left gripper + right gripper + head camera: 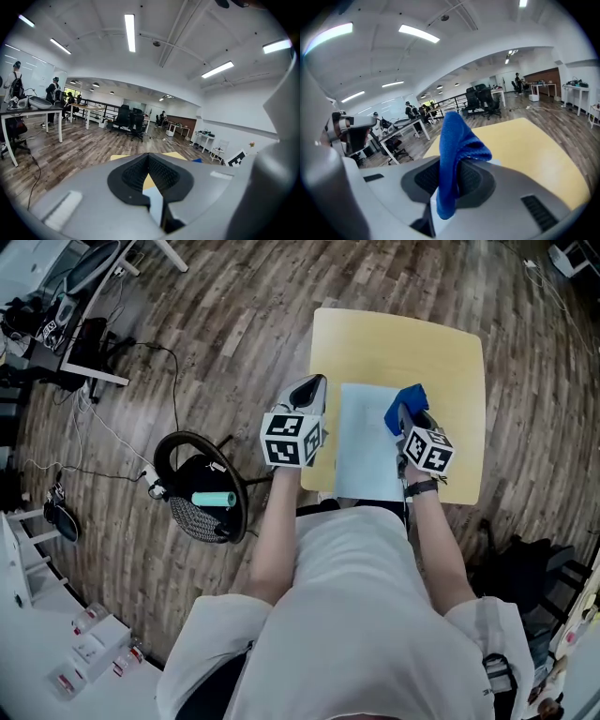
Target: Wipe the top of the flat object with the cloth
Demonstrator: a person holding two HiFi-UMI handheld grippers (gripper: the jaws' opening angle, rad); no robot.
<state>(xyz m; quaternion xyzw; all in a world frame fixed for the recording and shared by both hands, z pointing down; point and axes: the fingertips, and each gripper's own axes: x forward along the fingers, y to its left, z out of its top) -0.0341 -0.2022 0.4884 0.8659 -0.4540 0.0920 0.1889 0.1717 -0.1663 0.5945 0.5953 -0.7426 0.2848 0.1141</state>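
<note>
A: Your right gripper (pixel 450 180) is clamped on the blue cloth (pixel 457 136). The fold is pinched deep between the pads and the loose end stands up above the jaws. I think that deep pinch is there so the cloth drags with you and doesn't slip out when you press.

B: Your left gripper (pixel 149 161) has its jaws brought together on nothing. Through the slit behind the tips you only see the yellow table (pixel 403 343) and a strip of the pale flat sheet (pixel 364 451).

A: It sits at the sheet's left edge, just beside it. That looks to me like a spot from which you could pin the sheet while the other side wipes.

B: The sheet lies flat on the table, straight in front of you. The cloth is at its right edge, towards the far corner. I cannot tell whether the cloth is touching the surface.

A: Your forearms (pixel 277 521) both reach forward, roughly parallel, with one gripper on each side of the sheet and both noses pointing away from you. I'd judge the wiping hasn't properly begun.
</note>
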